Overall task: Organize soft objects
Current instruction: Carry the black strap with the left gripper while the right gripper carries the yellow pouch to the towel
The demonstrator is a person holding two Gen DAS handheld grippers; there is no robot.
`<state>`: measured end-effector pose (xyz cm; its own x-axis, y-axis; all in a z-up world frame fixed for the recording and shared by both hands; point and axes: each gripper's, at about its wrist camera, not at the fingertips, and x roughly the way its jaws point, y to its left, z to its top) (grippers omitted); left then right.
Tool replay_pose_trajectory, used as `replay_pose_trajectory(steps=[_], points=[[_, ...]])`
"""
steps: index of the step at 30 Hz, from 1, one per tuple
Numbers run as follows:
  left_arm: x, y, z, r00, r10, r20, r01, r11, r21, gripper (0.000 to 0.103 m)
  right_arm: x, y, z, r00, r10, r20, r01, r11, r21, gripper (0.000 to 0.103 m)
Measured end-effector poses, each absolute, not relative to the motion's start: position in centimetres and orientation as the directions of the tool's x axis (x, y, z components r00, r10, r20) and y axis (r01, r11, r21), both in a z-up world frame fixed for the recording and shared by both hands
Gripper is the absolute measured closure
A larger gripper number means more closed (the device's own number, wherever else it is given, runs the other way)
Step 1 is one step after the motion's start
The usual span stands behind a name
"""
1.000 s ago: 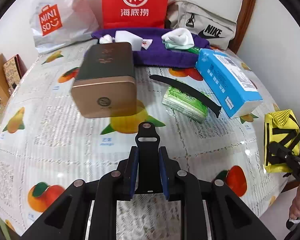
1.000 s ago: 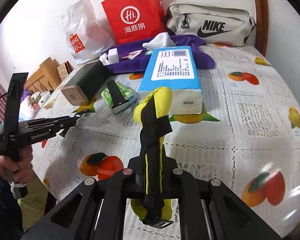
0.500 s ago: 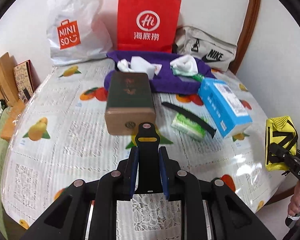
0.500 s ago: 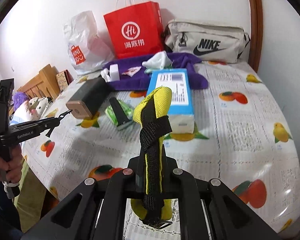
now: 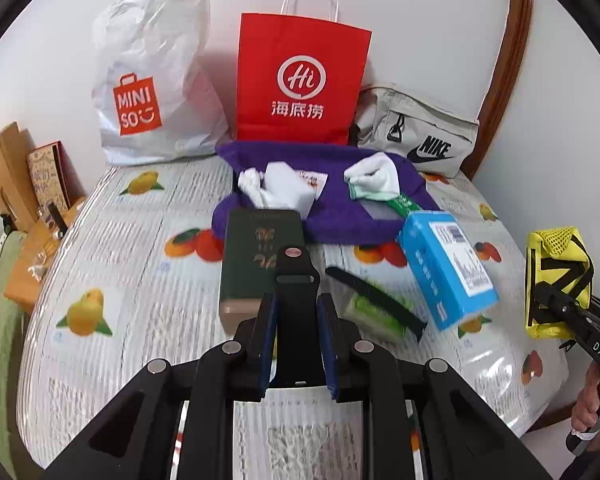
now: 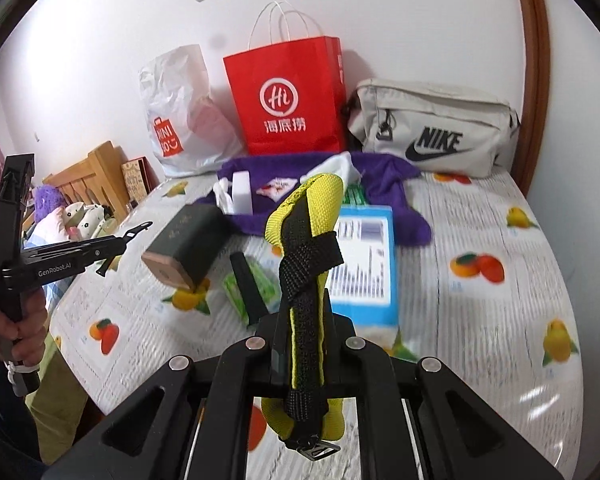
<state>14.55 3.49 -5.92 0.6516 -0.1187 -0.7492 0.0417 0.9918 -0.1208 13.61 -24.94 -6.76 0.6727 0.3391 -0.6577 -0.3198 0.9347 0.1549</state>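
Note:
My right gripper (image 6: 302,344) is shut on a yellow mesh pouch with black straps (image 6: 306,240) and holds it in the air above the near table edge; the pouch also shows at the right of the left wrist view (image 5: 556,276). My left gripper (image 5: 296,312) is shut on a black strap piece (image 5: 296,276) and is raised over the near side of the table. A purple towel (image 5: 340,216) at the back carries white socks (image 5: 374,178) and a white sponge block (image 5: 286,190). A green tissue pack (image 5: 376,314) lies under a black strap (image 5: 374,294).
A dark green box (image 5: 256,256) and a blue tissue box (image 5: 448,268) lie mid-table on the fruit-print cloth (image 5: 140,240). A Miniso bag (image 5: 152,80), red paper bag (image 5: 300,88) and Nike pouch (image 5: 420,140) stand against the back wall. A wooden shelf (image 5: 4,168) is at left.
Both grippers have pulled back and risen from the table, so more of the table and wall shows. Each keeps its hold. The objects on the table have not moved.

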Motion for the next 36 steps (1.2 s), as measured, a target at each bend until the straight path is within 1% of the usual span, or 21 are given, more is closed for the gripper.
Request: replay_pose_trajectory(steps=[16,36], points=[[21.6,3.3,-4.7,0.666,-0.135,-0.733,0.056,0.990,-0.131,0.083,21.0,-23.9,-5.1,0.688,0.345,-0.639,-0.332,0.932,0.145,0.094],[30.6,3.1,-7.5,0.627,-0.152,-0.764,0.051,0.987,-0.154,0.083,31.1,-23.0,-7.0,0.662,0.358,-0.658,-0.349,0.925,0.152,0.094]])
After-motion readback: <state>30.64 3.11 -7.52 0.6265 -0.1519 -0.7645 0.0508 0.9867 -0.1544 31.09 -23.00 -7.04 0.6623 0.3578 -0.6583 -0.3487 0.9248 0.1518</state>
